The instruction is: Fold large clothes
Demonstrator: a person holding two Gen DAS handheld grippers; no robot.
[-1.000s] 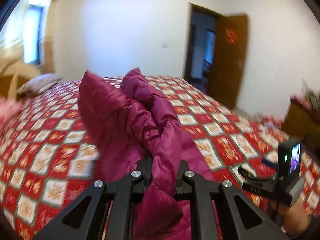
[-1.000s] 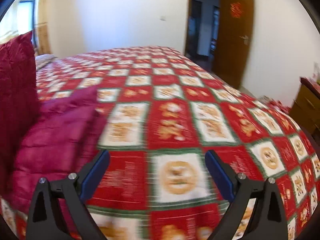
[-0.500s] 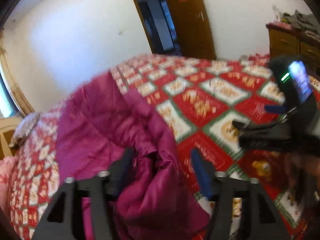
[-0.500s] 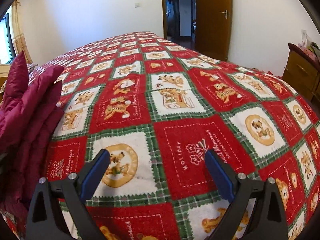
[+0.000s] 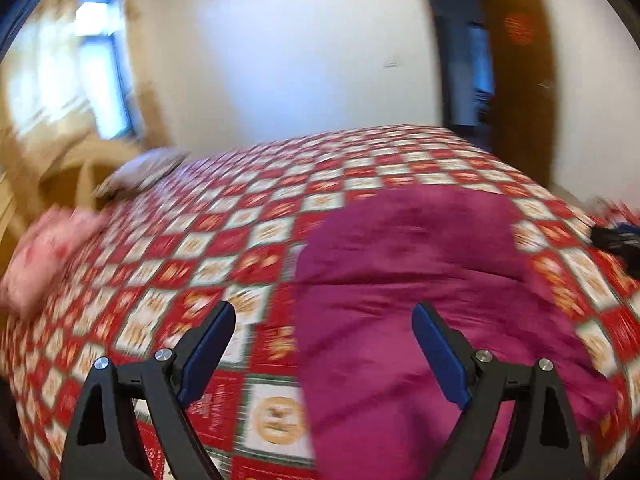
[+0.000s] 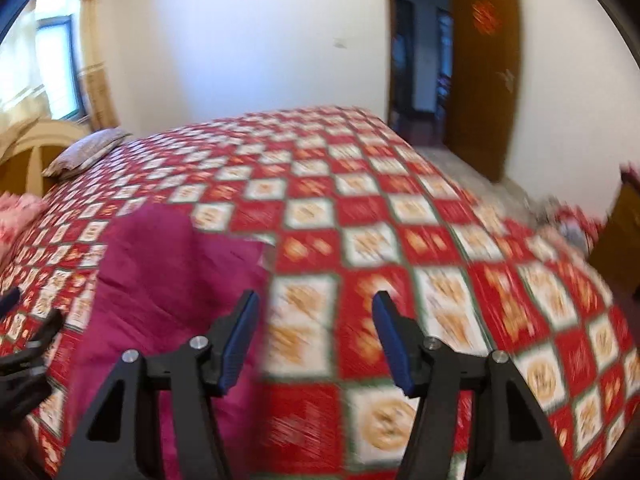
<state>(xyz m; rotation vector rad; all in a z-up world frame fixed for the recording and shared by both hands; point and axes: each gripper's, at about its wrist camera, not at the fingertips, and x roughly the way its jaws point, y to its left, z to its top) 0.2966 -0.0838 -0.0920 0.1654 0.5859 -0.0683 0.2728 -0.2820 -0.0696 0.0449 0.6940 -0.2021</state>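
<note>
A magenta padded garment [image 5: 432, 280] lies in a folded bundle on the red and white checked bedspread [image 5: 192, 248]. My left gripper [image 5: 324, 352] is open and empty, just above the garment's near left edge. The garment also shows in the right wrist view [image 6: 168, 280], at the left. My right gripper [image 6: 316, 340] is open and empty above the bedspread [image 6: 400, 240], just right of the garment. Both views are blurred by motion.
A grey pillow [image 6: 86, 152] and a wooden headboard [image 6: 32, 148] are at the far left. Pink fabric [image 5: 44, 252] lies at the bed's left edge. An open brown door [image 6: 486, 76] and a wooden dresser [image 6: 618, 240] stand to the right.
My left gripper has let go of the magenta garment and opened wide; the garment now lies flat on the bed. My right gripper has narrowed a little and swung towards the garment.
</note>
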